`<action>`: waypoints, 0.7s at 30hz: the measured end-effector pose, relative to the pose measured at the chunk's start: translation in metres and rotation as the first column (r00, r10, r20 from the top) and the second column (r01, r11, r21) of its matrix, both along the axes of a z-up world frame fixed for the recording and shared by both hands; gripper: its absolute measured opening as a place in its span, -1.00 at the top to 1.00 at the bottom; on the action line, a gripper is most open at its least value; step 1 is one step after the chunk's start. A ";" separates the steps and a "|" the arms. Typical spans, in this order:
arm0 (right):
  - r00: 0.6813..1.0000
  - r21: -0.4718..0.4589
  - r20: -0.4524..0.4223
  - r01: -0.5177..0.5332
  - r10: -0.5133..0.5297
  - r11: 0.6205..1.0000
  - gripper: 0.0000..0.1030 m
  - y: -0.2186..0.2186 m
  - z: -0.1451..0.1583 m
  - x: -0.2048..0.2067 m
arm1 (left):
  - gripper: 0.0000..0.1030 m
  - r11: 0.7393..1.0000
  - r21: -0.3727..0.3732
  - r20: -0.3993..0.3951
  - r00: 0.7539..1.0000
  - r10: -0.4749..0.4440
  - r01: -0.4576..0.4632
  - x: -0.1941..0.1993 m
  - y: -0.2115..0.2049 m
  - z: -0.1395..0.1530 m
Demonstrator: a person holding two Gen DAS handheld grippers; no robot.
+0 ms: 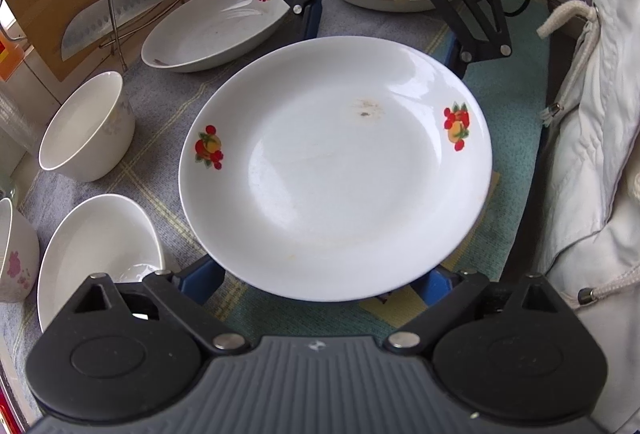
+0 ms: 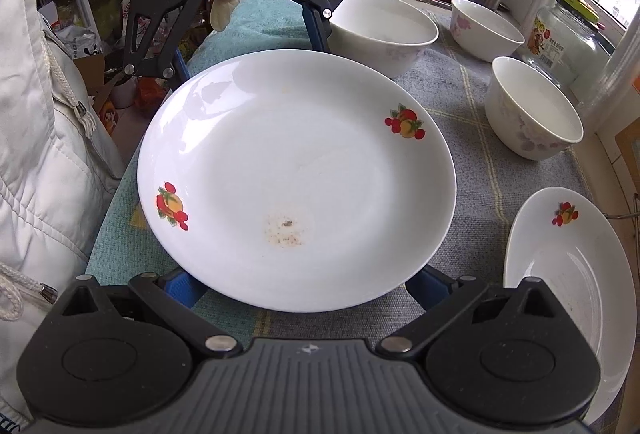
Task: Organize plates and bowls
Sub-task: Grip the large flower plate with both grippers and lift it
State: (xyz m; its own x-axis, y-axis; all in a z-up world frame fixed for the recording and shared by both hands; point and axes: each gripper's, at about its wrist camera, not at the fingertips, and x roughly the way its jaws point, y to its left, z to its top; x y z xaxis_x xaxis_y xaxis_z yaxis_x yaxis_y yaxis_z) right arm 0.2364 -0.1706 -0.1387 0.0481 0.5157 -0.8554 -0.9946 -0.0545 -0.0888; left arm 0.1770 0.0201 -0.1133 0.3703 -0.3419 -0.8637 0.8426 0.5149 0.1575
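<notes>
On the cloth (image 1: 168,114), a fruit-print plate (image 1: 336,170) sits centrally, with a brown stain on it. Left gripper (image 1: 320,284) and right gripper (image 2: 304,284) face each other across the plate, jaws spread wide under opposite rims; whether the pads touch the plate is hidden. Bowls (image 2: 532,110) stand beyond the plate.

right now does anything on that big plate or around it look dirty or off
Yes: the big plate has a brownish speckled stain on its inner surface, near the right hand-held gripper. It looks like dried food residue. The plate shows no chips or cracks.
</notes>
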 end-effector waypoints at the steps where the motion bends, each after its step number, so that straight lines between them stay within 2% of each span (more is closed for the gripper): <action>1: 1.000 -0.001 0.001 0.005 -0.005 1.000 -1.00 -0.001 0.001 -0.001 | -0.88 1.000 -0.001 0.002 1.000 -0.004 0.004 0.000 -0.001 0.001; 14: 0.996 0.023 0.038 0.083 -0.084 0.996 -1.00 -0.025 0.019 -0.015 | -0.87 0.998 -0.001 0.041 0.997 -0.060 0.060 0.005 -0.019 0.016; 18: 0.991 0.032 0.043 0.127 -0.129 0.991 -1.00 -0.036 0.024 -0.017 | -0.75 0.997 0.005 0.062 0.995 -0.075 0.075 0.006 -0.032 0.020; 21: 0.987 0.028 0.060 0.149 -0.150 0.989 -1.00 -0.045 0.026 -0.022 | -0.75 0.996 -0.004 0.080 0.993 -0.084 0.085 0.004 -0.043 0.021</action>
